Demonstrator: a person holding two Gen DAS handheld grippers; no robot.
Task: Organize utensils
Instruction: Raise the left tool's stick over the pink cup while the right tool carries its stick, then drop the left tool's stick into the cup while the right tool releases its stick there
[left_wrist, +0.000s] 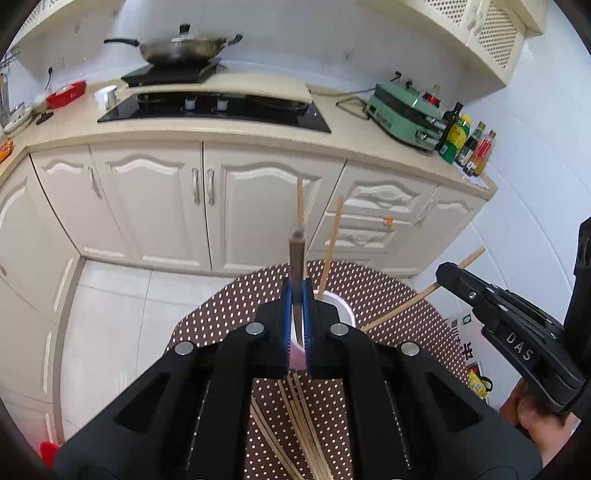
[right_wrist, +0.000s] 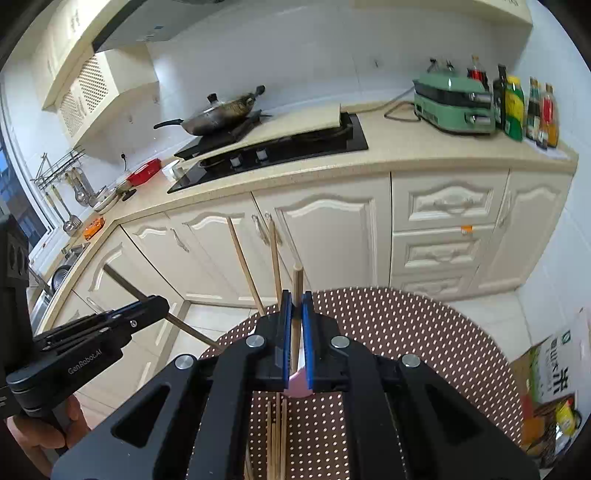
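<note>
Two chopsticks (left_wrist: 331, 243) stand in the white cup (left_wrist: 341, 306), while each tool grips one further chopstick.

Both grippers: matte black linkage bodies, blue ribbed pads on the fingers, round silver pivot pins on the arms. Right gripper (left_wrist: 448, 273) has white "DAS" lettering on its side; left gripper (right_wrist: 155, 301) reads "GenRobot.AI", small silver screws on both shells.

Upright chopsticks (left_wrist: 332, 243) in the white cup (left_wrist: 341, 306) crowd it; dotted table (left_wrist: 388, 295) beyond lies bare
</note>
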